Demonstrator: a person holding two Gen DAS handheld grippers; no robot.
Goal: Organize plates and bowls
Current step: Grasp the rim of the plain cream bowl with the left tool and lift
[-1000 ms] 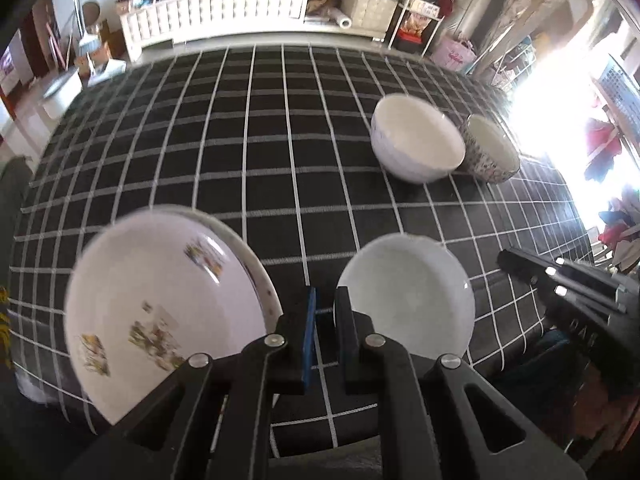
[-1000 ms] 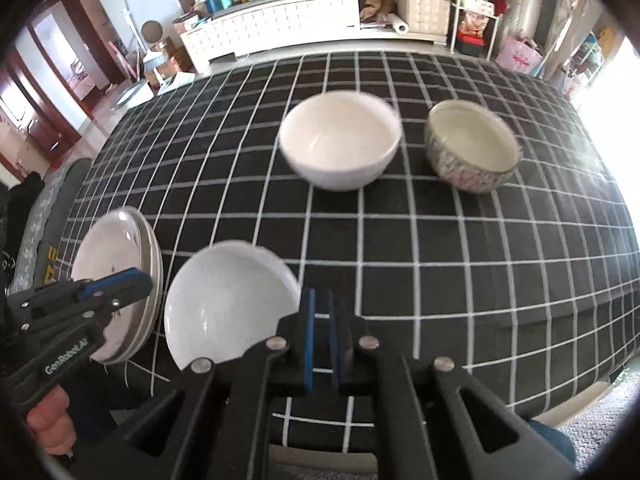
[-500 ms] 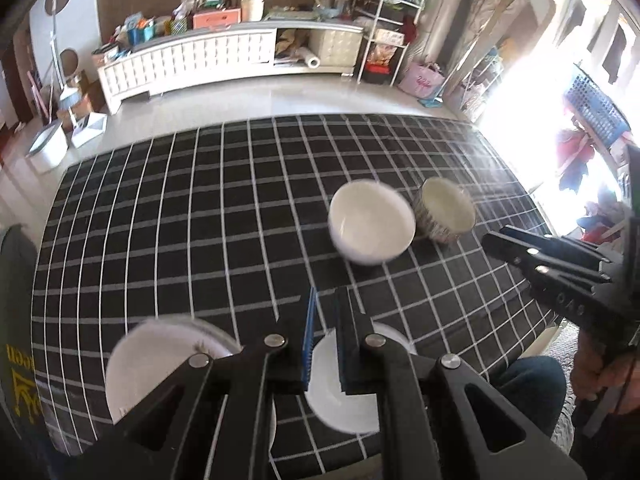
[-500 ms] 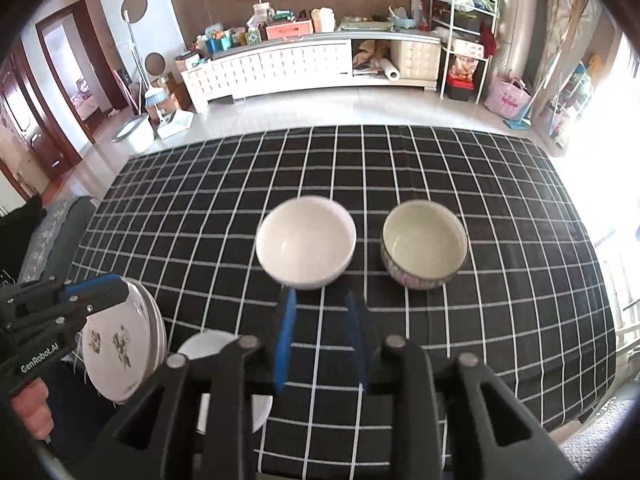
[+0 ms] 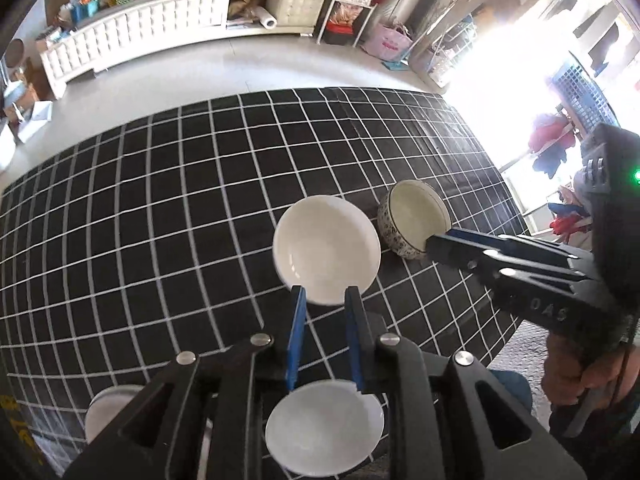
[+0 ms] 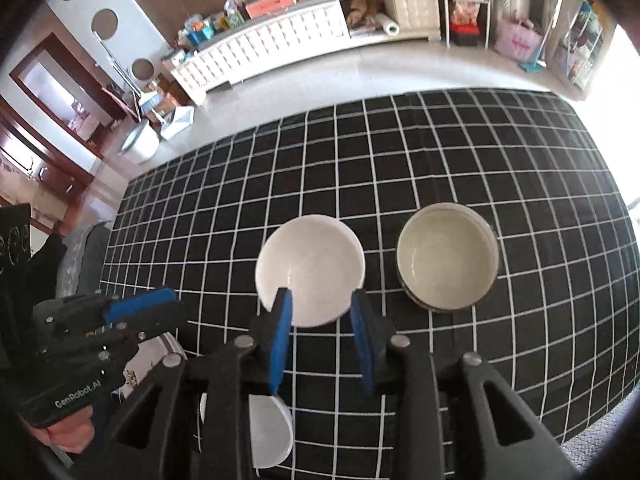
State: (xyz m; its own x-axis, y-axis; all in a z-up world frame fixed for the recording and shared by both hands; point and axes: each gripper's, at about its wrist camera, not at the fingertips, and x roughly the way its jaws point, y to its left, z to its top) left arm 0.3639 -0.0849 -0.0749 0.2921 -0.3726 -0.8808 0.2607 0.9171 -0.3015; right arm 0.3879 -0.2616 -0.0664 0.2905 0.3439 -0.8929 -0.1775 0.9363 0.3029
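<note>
You are holding both tongs above the table (image 6: pixel 520 152), released and empty: the left tongs (image 5: pixel 322 344) have just been opening a little, the right tongs (image 6: pixel 320 340) are standing wider. The white bowl (image 6: pixel 310 270) is sitting mid-table, the patterned bowl (image 6: pixel 448 258) just right of it. Straddle one rim squarely before clenching.

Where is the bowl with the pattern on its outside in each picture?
Left wrist view: patterned bowl at centre-right, behind the right claw's tip.
Right wrist view: patterned bowl right of centre.
Shared landmark: the plain white bowl just to its left.
</note>
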